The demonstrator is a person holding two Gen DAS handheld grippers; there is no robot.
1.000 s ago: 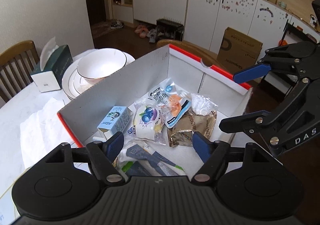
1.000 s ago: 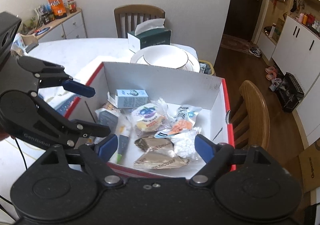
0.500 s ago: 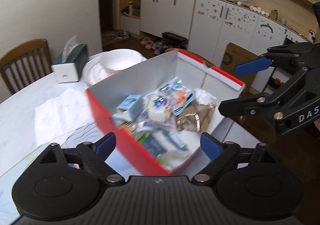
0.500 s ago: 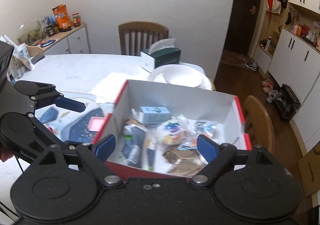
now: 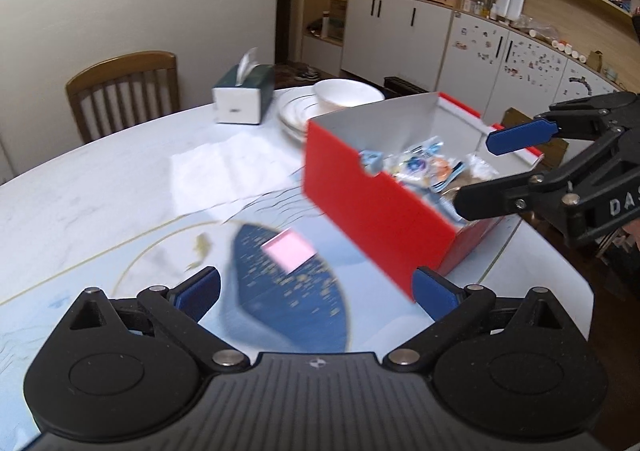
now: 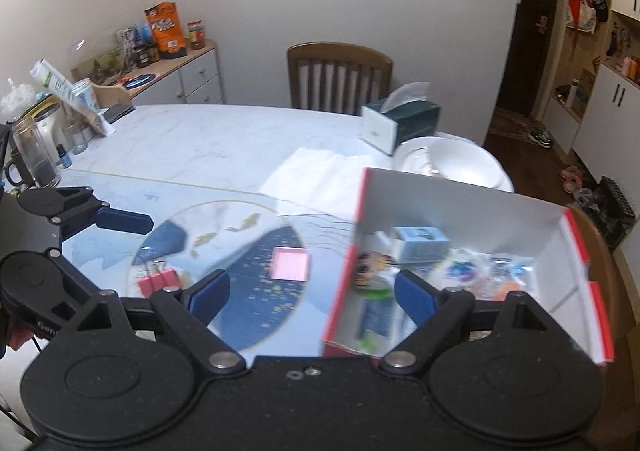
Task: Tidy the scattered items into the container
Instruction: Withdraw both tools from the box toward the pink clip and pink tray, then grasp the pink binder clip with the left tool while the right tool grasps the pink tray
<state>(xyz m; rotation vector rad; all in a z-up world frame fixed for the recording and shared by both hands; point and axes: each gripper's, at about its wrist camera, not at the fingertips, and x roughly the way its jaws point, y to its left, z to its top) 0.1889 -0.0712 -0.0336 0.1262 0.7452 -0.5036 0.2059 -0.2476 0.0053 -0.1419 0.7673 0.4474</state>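
Sitting at the table's (image 6: pixel 208 147) right edge, the red box (image 5: pixel 376 207) holds snack packets (image 5: pixel 420 167) and a small blue carton (image 6: pixel 420 241). A pink pad (image 6: pixel 290 263) and 2 red clips (image 6: pixel 158 281) lie outside it on the blue mat. The left gripper (image 5: pixel 316 289) is opening with nothing between its jaws; the right gripper (image 6: pixel 312 293) stands wide, empty.

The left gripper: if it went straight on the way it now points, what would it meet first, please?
Probably the pink pad on the table; the left gripper is opening and empty, with nothing nearer. Blur makes depth uncertain.
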